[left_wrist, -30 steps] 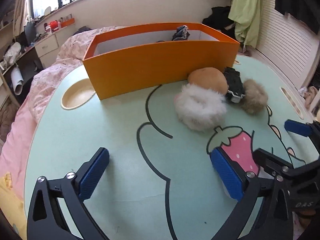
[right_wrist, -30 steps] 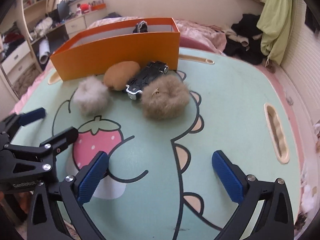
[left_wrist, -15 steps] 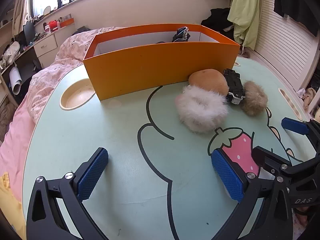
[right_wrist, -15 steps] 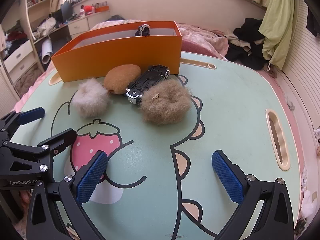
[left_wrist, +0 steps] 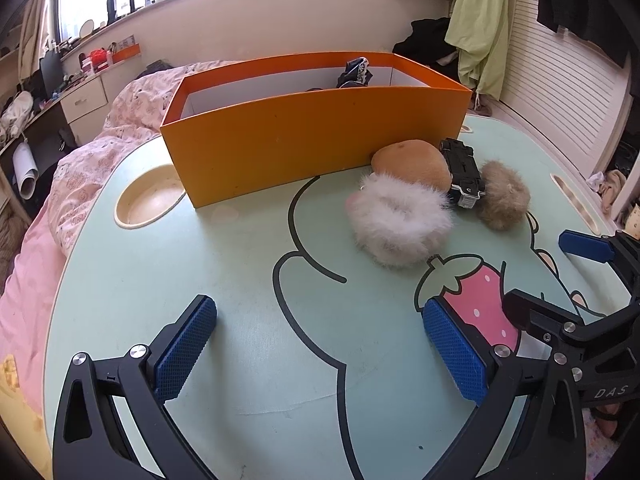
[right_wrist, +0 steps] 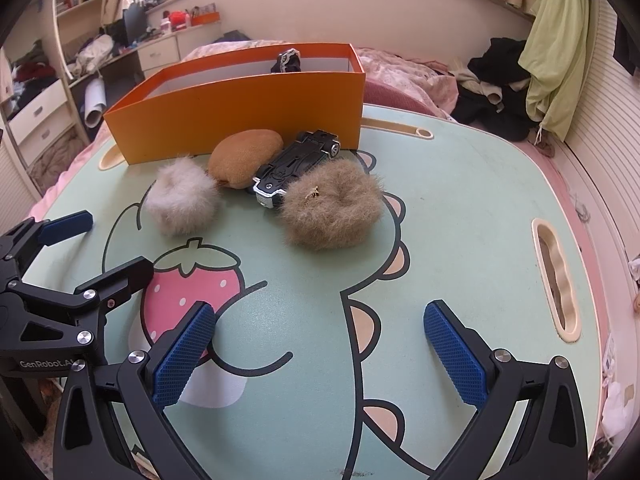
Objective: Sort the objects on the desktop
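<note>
An orange box [left_wrist: 316,136] [right_wrist: 244,108] stands at the far side of the green cartoon table [left_wrist: 248,280] [right_wrist: 460,208], with a dark item [left_wrist: 354,74] inside. In front of it lie a white fluffy scrunchie [left_wrist: 398,222] [right_wrist: 182,202], a tan round pouch [left_wrist: 410,162] [right_wrist: 244,158], an upturned black toy car [left_wrist: 462,172] [right_wrist: 296,166] and a brown fluffy scrunchie [left_wrist: 502,194] [right_wrist: 332,206]. My left gripper [left_wrist: 320,348] is open and empty, near of the white scrunchie. My right gripper [right_wrist: 320,352] is open and empty, near of the brown scrunchie.
The table has a round cup recess [left_wrist: 150,200] at its left and a slot handle [right_wrist: 556,276] at its right. A pink bed [left_wrist: 80,168] lies behind and left. Each gripper shows in the other's view, the right one [left_wrist: 576,312] and the left one [right_wrist: 56,276].
Both grippers have risen or drawn back slightly, so the objects and box sit a bit lower and farther in view. Nothing on the table moved.
</note>
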The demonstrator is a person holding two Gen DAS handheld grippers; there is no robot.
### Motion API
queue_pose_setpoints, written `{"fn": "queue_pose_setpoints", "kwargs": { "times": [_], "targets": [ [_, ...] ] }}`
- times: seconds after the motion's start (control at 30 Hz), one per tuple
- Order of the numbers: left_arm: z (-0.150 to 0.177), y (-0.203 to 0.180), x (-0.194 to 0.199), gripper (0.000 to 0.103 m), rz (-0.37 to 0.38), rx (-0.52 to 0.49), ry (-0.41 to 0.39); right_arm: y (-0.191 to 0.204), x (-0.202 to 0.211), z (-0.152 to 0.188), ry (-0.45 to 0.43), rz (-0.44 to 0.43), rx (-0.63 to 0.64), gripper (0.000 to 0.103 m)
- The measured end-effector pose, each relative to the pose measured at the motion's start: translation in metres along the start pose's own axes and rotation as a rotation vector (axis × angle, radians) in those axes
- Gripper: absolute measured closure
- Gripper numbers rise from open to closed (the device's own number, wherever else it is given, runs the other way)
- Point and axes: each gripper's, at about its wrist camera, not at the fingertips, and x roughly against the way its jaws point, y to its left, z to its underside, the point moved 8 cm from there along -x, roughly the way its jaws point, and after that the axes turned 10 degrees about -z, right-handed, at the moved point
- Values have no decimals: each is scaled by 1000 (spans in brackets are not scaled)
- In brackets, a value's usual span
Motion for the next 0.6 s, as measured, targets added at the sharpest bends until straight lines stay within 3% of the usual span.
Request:
{"fn": "queue_pose_setpoints", "kwargs": {
  "times": [0.6],
  "targets": [
    [-1, -1, 0, 0, 13, -11, -14, 3, 0, -1, -4, 0, 2, 0]
  ]
}}
